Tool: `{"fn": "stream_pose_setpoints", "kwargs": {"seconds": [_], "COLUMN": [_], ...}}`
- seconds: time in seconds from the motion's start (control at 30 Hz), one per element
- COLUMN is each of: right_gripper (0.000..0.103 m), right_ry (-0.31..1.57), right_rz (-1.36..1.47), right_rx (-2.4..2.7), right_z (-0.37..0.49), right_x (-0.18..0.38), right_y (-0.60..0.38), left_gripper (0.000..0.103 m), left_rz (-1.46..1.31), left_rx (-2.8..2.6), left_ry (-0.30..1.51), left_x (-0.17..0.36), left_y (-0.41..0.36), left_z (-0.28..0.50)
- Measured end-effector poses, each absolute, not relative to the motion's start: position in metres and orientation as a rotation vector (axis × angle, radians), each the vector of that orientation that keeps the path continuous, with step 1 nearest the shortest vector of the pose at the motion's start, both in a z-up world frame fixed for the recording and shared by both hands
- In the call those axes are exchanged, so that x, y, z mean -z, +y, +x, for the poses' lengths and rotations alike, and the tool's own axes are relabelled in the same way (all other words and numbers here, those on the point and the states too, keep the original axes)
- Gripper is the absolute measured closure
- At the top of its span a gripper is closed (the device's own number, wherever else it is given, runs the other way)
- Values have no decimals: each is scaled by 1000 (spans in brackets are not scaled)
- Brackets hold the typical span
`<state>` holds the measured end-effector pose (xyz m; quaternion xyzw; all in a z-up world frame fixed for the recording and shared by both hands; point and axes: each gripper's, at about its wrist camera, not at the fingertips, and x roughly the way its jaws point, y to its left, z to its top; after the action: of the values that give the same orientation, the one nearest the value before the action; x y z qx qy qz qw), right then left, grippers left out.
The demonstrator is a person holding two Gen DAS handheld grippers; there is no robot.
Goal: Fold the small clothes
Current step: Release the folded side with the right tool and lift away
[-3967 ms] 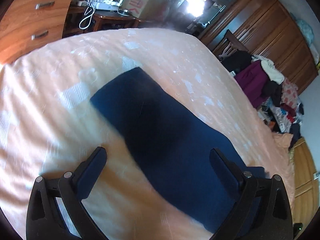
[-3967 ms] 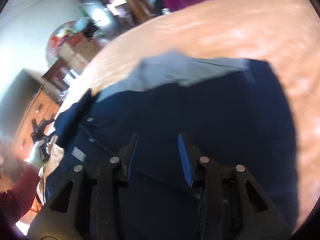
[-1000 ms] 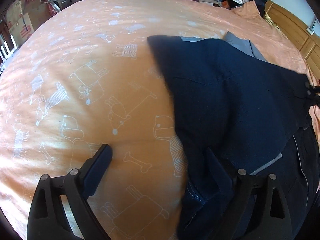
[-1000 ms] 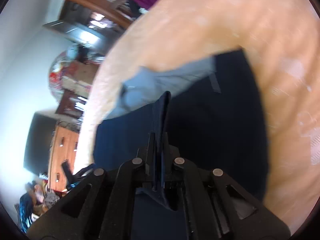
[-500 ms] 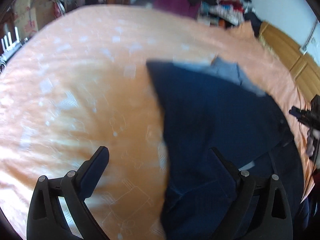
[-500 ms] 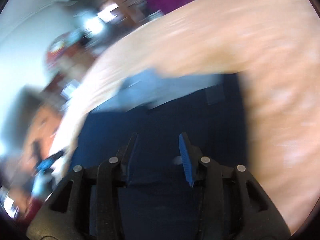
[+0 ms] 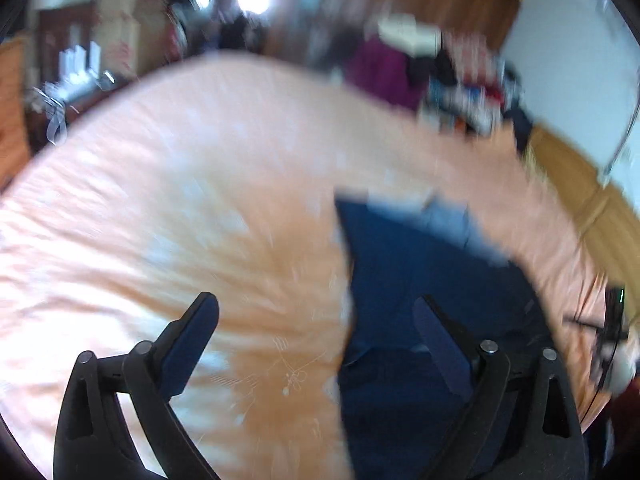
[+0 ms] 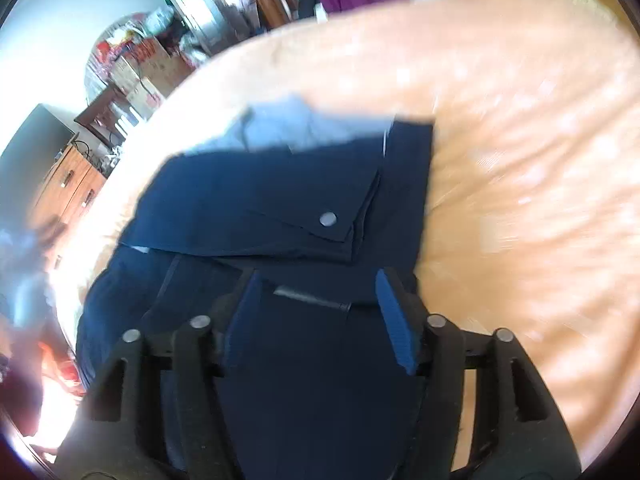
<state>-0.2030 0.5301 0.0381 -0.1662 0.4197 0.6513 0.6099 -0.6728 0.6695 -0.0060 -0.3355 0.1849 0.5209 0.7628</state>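
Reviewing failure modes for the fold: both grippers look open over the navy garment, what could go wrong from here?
1. The folded flap with the snap button lies loose; neither the left gripper nor the right gripper holds it, so it may spring open.
2. The grey lining sticks out past the navy garment, so the fold may end up uneven.
3. Both views are motion-blurred, so the next grasp could miss.

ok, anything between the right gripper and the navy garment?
Nothing visible. The right gripper is open directly over the navy garment, which lies folded on the orange bedsheet; only its own snap button shows there.
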Motion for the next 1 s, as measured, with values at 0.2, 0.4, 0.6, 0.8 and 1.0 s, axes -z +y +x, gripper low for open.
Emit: {"fn": "stream_pose_setpoints", "kwargs": {"seconds": [0.2,0.4,0.6,0.8,1.0], "right_gripper": [24,21,21,0,0], "right_ry": [795,786,650,277,442], "right_rz": [-208,-253,-155,-12,-239], "right_rx": [-1618,-1728,-1795,-1717,-1649], "right_z": [-243,-303,-319,-333,-337], "right_x": [-118,-121,-178,-250,-188], "right_y": [459,433,399,332,337], "left_gripper": [0,0,0,0,0], "left_rz": [-573,-469,-220,-261,-275], "left_rx": [-1015,-831,-885,-700,-862], "left_ry": [34,-81,-343,-491,-67], "left_x": [-134,-210,-269,-308,-265], "left_y": [561,478,398,394,427], "left_z": [-677,-654,-661,-689,-652]}}
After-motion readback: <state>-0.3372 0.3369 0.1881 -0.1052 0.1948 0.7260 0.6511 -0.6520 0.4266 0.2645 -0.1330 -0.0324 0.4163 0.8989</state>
